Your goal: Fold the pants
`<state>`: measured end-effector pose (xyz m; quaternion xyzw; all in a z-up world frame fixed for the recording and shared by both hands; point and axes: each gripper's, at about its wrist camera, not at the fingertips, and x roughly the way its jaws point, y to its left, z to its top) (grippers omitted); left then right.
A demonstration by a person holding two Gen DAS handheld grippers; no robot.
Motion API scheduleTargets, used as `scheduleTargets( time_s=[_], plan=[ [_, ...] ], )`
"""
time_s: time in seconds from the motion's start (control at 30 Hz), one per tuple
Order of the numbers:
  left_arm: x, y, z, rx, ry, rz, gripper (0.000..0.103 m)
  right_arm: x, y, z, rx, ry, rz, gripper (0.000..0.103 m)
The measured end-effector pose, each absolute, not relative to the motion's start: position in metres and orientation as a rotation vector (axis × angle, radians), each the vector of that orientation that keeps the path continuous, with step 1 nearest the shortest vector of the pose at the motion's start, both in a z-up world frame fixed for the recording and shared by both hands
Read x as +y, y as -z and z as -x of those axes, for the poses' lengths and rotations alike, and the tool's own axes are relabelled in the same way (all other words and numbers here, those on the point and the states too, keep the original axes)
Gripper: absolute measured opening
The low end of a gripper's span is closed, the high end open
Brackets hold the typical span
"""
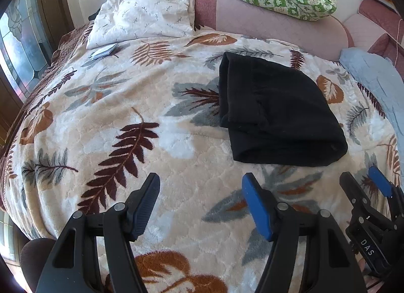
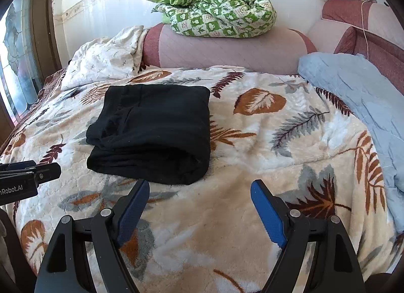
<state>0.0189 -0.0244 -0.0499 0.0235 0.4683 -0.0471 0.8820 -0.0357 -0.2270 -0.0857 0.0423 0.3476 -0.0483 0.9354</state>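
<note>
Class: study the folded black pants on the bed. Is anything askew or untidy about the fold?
Slightly. The black pants are folded compactly on the leaf-print blanket, but the layers at the left edge do not line up: one bulges out past the other. Nothing else stands out.

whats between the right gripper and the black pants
Nothing but bare leaf-print blanket lies between the open right gripper and the folded black pants, seen in the right wrist view.

Bare leaf blanket [image 2: 202, 217] lies before my claws; the folded pants [image 2: 154, 133] block ahead, blue quilt [image 2: 366, 96] crowds my right.
</note>
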Motion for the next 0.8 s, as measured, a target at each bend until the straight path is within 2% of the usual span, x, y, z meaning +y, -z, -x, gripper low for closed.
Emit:
scheduleTargets(
  time_s=[0.8],
  plan=[
    [-0.023, 0.047, -0.011, 0.976, 0.097, -0.045, 0.067, -0.227, 0.084, 0.048, 0.72, 0.098, -0.101, 0.086]
  ],
)
